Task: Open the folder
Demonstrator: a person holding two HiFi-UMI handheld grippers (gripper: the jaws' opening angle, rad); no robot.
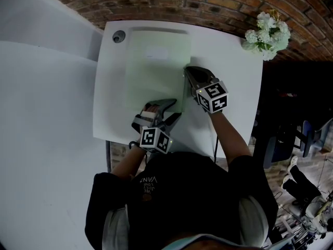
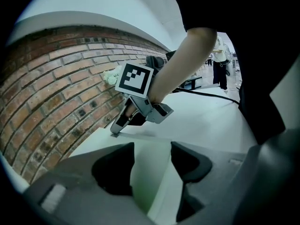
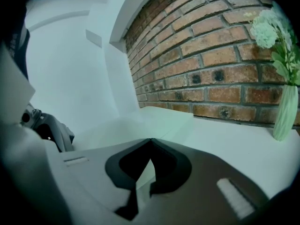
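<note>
A pale green folder (image 1: 153,69) lies flat on the white table (image 1: 229,87), with a white label near its far end. My right gripper (image 1: 186,70) reaches to the folder's right edge. In the right gripper view its jaws (image 3: 150,142) meet at the tips, pinching the thin green edge. The left gripper view shows that same right gripper (image 2: 115,131) nipping the folder (image 2: 154,182) edge. My left gripper (image 1: 171,110) is at the folder's near right corner. Its jaws (image 2: 152,158) stand wide apart, with the folder's corner below and between them, untouched.
A vase of pale flowers (image 1: 268,31) stands at the table's far right corner, also seen in the right gripper view (image 3: 283,107). A round cable hole (image 1: 119,36) sits at the far left corner. A brick wall (image 3: 211,55) runs behind the table.
</note>
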